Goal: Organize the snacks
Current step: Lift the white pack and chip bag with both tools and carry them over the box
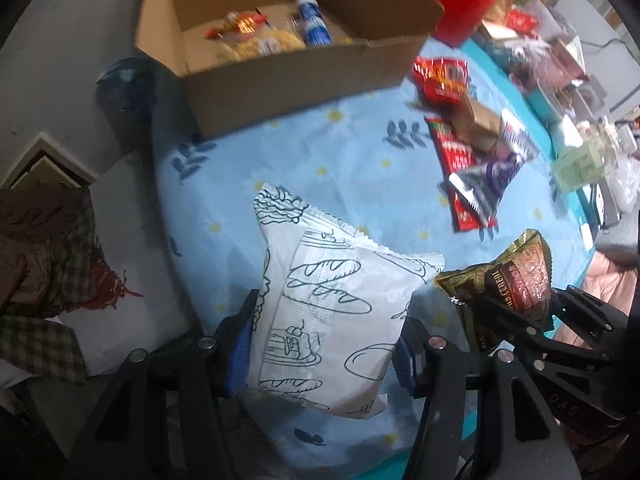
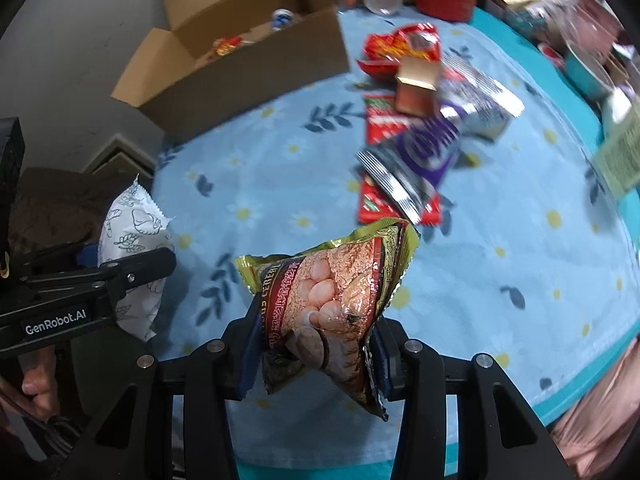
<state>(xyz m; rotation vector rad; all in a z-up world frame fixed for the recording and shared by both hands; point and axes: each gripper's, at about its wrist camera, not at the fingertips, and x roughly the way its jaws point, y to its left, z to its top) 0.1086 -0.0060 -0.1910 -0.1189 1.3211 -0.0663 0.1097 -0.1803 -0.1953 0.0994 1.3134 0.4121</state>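
My left gripper (image 1: pixel 326 340) is shut on a white bread-print snack packet (image 1: pixel 332 304), held above the near edge of the blue floral tablecloth (image 1: pixel 320 168). My right gripper (image 2: pixel 314 344) is shut on a gold cereal packet (image 2: pixel 332 292), also held above the cloth; that packet shows at the right of the left wrist view (image 1: pixel 516 280). The white packet shows at the left of the right wrist view (image 2: pixel 132 240). An open cardboard box (image 1: pixel 288 76) holding several snacks stands at the far left of the table (image 2: pixel 248 76).
A pile of loose snacks lies at the right middle: red packets (image 1: pixel 442 76), a small brown box (image 1: pixel 478 124) and a purple-silver wrapper (image 1: pixel 492 176). A red container (image 1: pixel 462 6) and cluttered items line the far right edge. A plaid cloth (image 1: pixel 44 280) lies off the table's left.
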